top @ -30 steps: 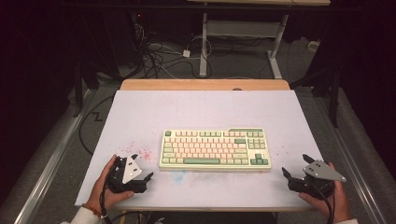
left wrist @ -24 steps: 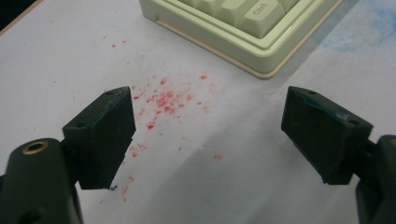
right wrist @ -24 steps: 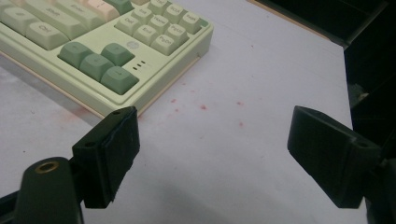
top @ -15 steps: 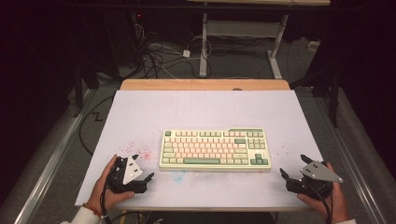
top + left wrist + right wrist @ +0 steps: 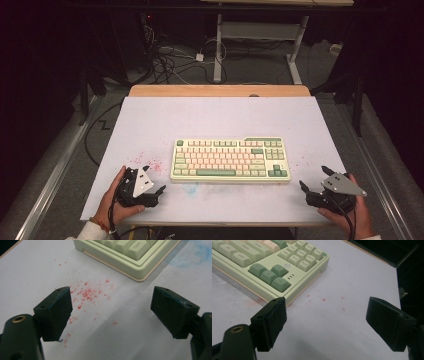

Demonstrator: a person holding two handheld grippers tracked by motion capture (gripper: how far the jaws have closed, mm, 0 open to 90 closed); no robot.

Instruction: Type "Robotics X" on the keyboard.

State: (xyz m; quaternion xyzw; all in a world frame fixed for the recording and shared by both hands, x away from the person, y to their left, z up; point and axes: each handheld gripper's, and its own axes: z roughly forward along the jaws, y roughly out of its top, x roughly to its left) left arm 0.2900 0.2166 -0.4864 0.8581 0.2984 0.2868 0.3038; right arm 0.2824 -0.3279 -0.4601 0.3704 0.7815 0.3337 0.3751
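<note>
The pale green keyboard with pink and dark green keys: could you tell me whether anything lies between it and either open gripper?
Nothing visible does. Between the left gripper and the pale green keyboard there is bare white tabletop with red specks. The right gripper likewise faces the keyboard's near right corner across bare surface.

Keyboard [image 5: 230, 160] pale green, pink and dark-green keys; table [image 5: 215, 120] white, red-speckled.
</note>
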